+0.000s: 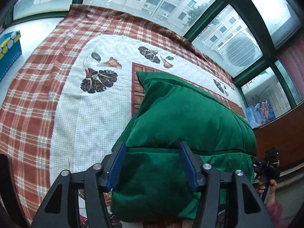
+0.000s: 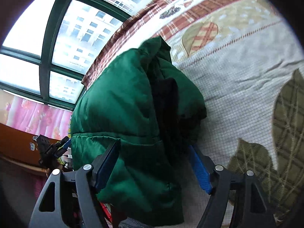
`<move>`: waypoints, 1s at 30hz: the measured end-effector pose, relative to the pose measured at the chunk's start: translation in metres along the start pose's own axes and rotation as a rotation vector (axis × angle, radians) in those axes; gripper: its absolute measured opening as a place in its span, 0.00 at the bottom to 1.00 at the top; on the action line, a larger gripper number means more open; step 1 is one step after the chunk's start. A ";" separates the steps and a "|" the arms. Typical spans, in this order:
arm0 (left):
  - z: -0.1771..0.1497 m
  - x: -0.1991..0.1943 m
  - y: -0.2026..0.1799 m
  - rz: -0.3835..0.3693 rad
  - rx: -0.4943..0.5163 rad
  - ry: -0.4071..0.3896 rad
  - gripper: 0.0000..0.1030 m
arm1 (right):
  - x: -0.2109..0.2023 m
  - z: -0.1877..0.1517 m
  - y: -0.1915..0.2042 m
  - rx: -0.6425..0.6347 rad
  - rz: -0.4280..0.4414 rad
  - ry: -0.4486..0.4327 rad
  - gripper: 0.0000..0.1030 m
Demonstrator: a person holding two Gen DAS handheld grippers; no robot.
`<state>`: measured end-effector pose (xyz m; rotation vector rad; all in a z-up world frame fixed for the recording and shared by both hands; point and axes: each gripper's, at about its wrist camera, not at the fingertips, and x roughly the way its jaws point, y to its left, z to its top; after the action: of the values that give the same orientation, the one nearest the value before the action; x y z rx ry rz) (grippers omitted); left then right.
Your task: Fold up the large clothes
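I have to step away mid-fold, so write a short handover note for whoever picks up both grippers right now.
Left gripper: jaws apart, straddling the near edge of the puffy dark green quilted jacket; the pads do not look pressed on it.
Right gripper: jaws wide, the jacket bulging between them, no clear grip.
Jacket: bundled in a thick mound on the red plaid and white floral bedspread, beside the green-framed window.
Done: jacket looks doubled over into a compact heap.
Left: dark lining shows at one side and the mound is lumpy; probably flatten it, tuck edges in, then finish the fold.
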<state>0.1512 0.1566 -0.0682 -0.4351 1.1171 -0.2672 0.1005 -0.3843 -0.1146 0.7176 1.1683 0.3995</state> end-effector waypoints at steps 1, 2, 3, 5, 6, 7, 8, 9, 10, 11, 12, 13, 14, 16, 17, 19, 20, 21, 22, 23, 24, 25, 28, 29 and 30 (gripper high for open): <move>0.000 0.005 0.002 -0.006 -0.012 0.001 0.62 | 0.005 0.001 -0.002 0.006 0.004 0.008 0.91; 0.002 0.009 0.006 -0.024 -0.021 0.006 0.62 | 0.008 0.001 -0.004 0.012 0.007 0.014 0.94; 0.004 0.013 0.010 -0.044 -0.031 0.012 0.62 | 0.011 0.002 -0.006 0.019 0.015 0.020 0.95; 0.008 0.019 0.017 -0.067 -0.061 0.013 0.63 | 0.016 0.004 -0.008 0.034 0.041 0.029 0.97; 0.011 0.023 0.021 -0.083 -0.074 0.016 0.63 | 0.016 0.005 -0.009 0.042 0.050 0.031 0.98; 0.013 0.026 0.025 -0.103 -0.086 0.016 0.63 | 0.018 0.007 -0.009 0.045 0.051 0.035 1.00; 0.015 0.028 0.028 -0.124 -0.095 0.014 0.66 | 0.019 0.008 -0.009 0.045 0.050 0.038 1.00; 0.018 0.031 0.031 -0.141 -0.107 0.013 0.72 | 0.019 0.008 -0.009 0.046 0.049 0.042 1.00; 0.020 0.034 0.034 -0.146 -0.120 0.010 0.72 | 0.020 0.009 -0.008 0.047 0.049 0.049 1.00; 0.023 0.037 0.038 -0.166 -0.135 0.006 0.72 | 0.021 0.010 -0.008 0.048 0.050 0.054 1.00; 0.025 0.041 0.041 -0.206 -0.149 0.007 0.72 | 0.021 0.010 -0.007 0.047 0.052 0.056 1.00; 0.027 0.044 0.043 -0.238 -0.162 0.009 0.73 | 0.022 0.011 -0.005 0.043 0.047 0.061 1.00; 0.030 0.049 0.045 -0.267 -0.175 0.014 0.77 | 0.023 0.011 -0.004 0.034 0.039 0.065 1.00; 0.032 0.062 0.048 -0.238 -0.178 0.028 0.90 | 0.024 0.012 -0.002 0.023 0.026 0.072 1.00; 0.031 0.068 0.047 -0.223 -0.162 0.035 0.95 | 0.025 0.013 -0.002 0.027 0.017 0.076 1.00; 0.029 0.074 0.049 -0.211 -0.127 0.032 1.00 | 0.024 0.013 0.003 0.013 -0.010 0.079 1.00; 0.028 0.077 0.052 -0.210 -0.127 0.027 1.00 | 0.024 0.013 0.004 0.008 -0.018 0.075 1.00; 0.029 0.081 0.056 -0.228 -0.136 0.037 1.00 | 0.024 0.013 0.004 0.009 -0.020 0.075 1.00; 0.031 0.087 0.059 -0.251 -0.155 0.058 1.00 | 0.024 0.014 0.002 0.011 -0.018 0.081 1.00; 0.031 0.092 0.062 -0.272 -0.173 0.075 1.00 | 0.024 0.015 0.001 0.015 -0.014 0.086 1.00; 0.031 0.098 0.066 -0.295 -0.192 0.097 1.00 | 0.024 0.016 0.001 0.019 -0.012 0.088 1.00; 0.031 0.104 0.069 -0.317 -0.210 0.119 1.00 | 0.024 0.016 0.001 0.021 -0.013 0.091 1.00; 0.032 0.114 0.074 -0.370 -0.244 0.136 1.00 | 0.017 0.018 -0.002 0.011 -0.049 0.093 1.00; 0.034 0.116 0.073 -0.376 -0.228 0.137 1.00 | 0.016 0.020 -0.002 0.013 -0.056 0.090 1.00; 0.036 0.118 0.072 -0.384 -0.220 0.142 1.00 | 0.015 0.021 -0.003 0.010 -0.056 0.089 1.00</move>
<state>0.2327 0.1782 -0.1840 -0.8392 1.2027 -0.5202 0.1251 -0.3834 -0.1231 0.6797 1.2719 0.3816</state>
